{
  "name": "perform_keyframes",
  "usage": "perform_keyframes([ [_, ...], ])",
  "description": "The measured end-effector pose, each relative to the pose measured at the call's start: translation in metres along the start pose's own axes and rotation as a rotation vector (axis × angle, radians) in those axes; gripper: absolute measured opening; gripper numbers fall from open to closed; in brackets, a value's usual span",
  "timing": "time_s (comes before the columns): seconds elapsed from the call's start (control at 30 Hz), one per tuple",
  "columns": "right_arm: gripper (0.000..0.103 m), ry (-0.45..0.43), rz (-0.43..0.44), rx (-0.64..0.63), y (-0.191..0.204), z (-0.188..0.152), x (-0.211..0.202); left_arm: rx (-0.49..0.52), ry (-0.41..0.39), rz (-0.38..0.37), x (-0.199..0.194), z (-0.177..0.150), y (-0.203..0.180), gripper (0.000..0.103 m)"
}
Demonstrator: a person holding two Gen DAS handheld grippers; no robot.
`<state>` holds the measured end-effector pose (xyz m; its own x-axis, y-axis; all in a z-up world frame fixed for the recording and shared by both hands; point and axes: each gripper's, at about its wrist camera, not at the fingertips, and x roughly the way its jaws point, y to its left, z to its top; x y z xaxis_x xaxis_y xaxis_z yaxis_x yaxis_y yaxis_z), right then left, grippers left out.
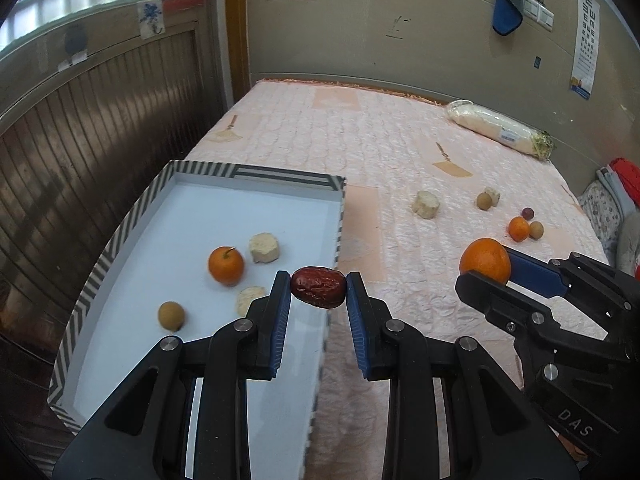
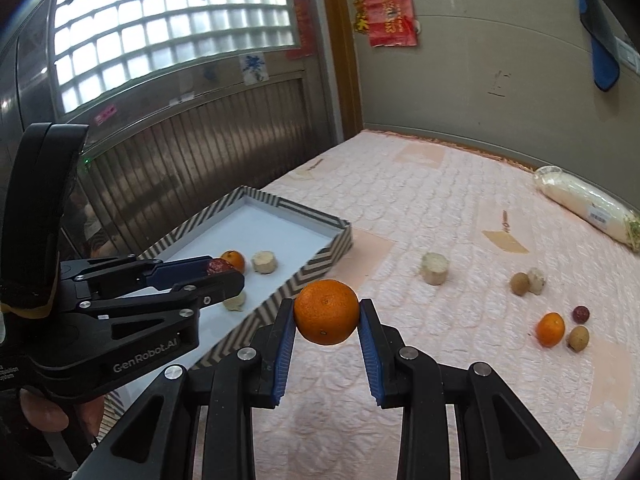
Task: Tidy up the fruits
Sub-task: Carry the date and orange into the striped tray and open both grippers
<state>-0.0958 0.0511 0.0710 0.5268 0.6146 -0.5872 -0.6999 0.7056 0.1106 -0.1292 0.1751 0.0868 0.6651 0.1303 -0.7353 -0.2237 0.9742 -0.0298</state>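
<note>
Jaws of the left gripper (image 1: 318, 289) are clamping a wrinkled red date (image 1: 317, 287) at the lower middle of the left wrist view, holding it in the air over the near right rim of the striped tray (image 1: 120, 236). Jaws of the right gripper (image 2: 326, 314) are squeezing a large orange (image 2: 326, 306) at the centre of the right wrist view, above the pink quilted bed (image 1: 400, 152) just right of the tray. Lying inside the tray are a small orange (image 1: 225, 265), two pale chunks (image 1: 263, 247) and a brown round fruit (image 1: 171, 315). Sitting loose on the bed toward the right are another pale chunk (image 1: 426, 204), a small orange (image 1: 519, 228), a dark red fruit (image 1: 527, 213) and brown round fruits (image 1: 484, 201). A wrapped cabbage (image 1: 500, 128) is lying at the upper right near the wall.
</note>
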Motion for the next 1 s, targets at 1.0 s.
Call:
perform_keyframes([
  [1.0,0.030,0.143,0.175,-0.159,0.094,0.003,0.083,-0.152,0.113,0.108,0.010,-0.057,0.107,0.027],
])
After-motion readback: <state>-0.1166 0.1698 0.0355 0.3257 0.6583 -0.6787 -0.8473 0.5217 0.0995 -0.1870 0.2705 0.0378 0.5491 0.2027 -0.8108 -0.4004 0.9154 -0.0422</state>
